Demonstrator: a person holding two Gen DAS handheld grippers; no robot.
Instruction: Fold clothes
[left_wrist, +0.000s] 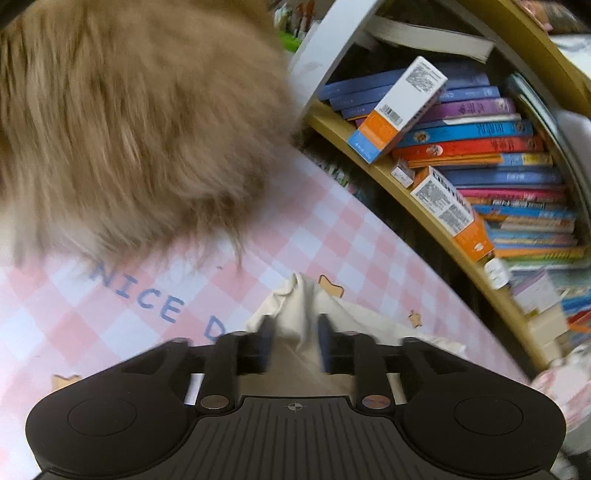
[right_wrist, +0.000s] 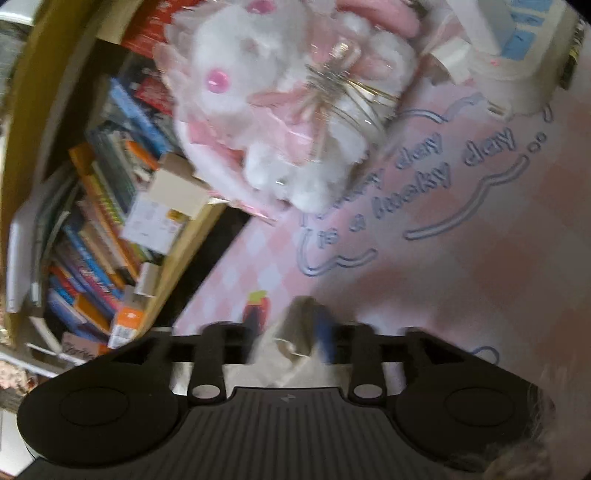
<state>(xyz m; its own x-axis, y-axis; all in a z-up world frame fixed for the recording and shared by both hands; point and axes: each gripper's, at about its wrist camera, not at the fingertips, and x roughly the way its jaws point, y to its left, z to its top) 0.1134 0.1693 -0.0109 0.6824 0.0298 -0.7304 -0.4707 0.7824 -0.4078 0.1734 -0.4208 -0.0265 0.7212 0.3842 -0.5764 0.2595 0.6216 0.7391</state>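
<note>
1. Cream garment (left_wrist: 295, 314) sits bunched between the fingers of the left gripper (left_wrist: 295, 332); the jaws stand close on either side of a raised ridge of cloth, so I judge this gripper to be clenched on the fabric.
2. The right gripper (right_wrist: 291, 332) likewise has pale cloth pinched up between its fingers, though blur softens the view; it too looks closed on the garment.
3. The cloth gathers into soft peaks and creases where it is held, which suggests a light, limp, thin fabric that will sag and drape rather than hold a shape.
4. Such cloth is not fragile, but a pinch on a single layer may slip; hems, corners or seams look like the surest places to hold.
5. Beneath lies a pink checked tablecloth (left_wrist: 332, 229) with printed lettering.
6. Farther out, a furry tan thing (left_wrist: 140, 122) looms close in the left view, a white plush toy (right_wrist: 280, 99) rests on the table, and a bookshelf (left_wrist: 480, 155) stands beside.
</note>
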